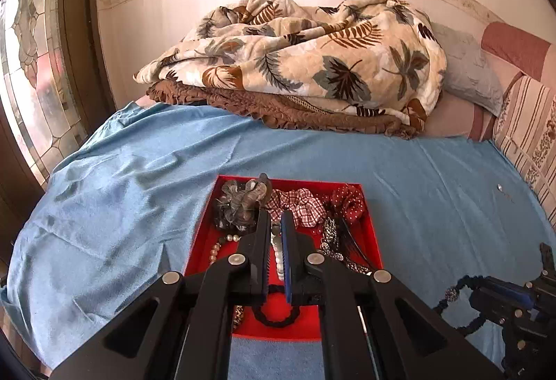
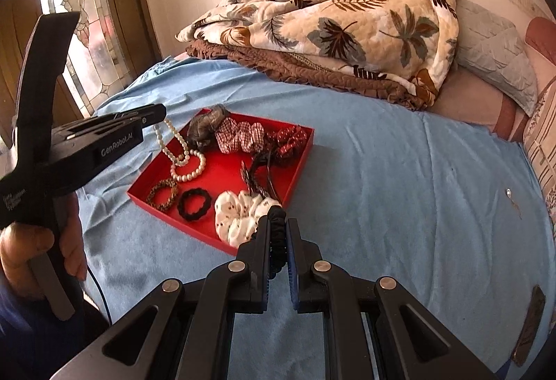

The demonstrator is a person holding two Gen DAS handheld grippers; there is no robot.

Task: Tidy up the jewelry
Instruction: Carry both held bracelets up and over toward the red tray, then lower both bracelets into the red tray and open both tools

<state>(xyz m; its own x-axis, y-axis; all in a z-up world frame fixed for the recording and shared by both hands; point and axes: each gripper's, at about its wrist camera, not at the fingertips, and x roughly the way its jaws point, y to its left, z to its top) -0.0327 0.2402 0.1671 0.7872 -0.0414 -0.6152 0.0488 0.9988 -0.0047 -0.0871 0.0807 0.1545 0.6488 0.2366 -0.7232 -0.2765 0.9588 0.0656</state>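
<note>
A red tray [image 2: 285, 168] [image 1: 373, 234] lies on the blue bedsheet and holds scrunchies, bead bracelets and headbands. My left gripper [image 1: 276, 216] is shut on a white pearl necklace [image 2: 180, 154] [image 1: 278, 258]; in the right wrist view the strand hangs from the left gripper's [image 2: 161, 114] tips down into the tray. My right gripper [image 2: 278, 223] is shut on a dark blue headband [image 2: 276, 234] just off the tray's near right corner; the band also shows in the left wrist view [image 1: 458, 286]. A white scrunchie [image 2: 236, 213] and a black hair tie [image 2: 194, 204] lie in the tray's near part.
A leaf-print blanket [image 1: 312, 60] over a brown quilt is piled at the bed's far side. Pillows [image 1: 521, 116] line the right edge. A stained-glass window [image 1: 31, 67] is at the left. A small shiny item [image 2: 508, 193] and a brown clip [image 2: 530, 324] lie on the sheet at right.
</note>
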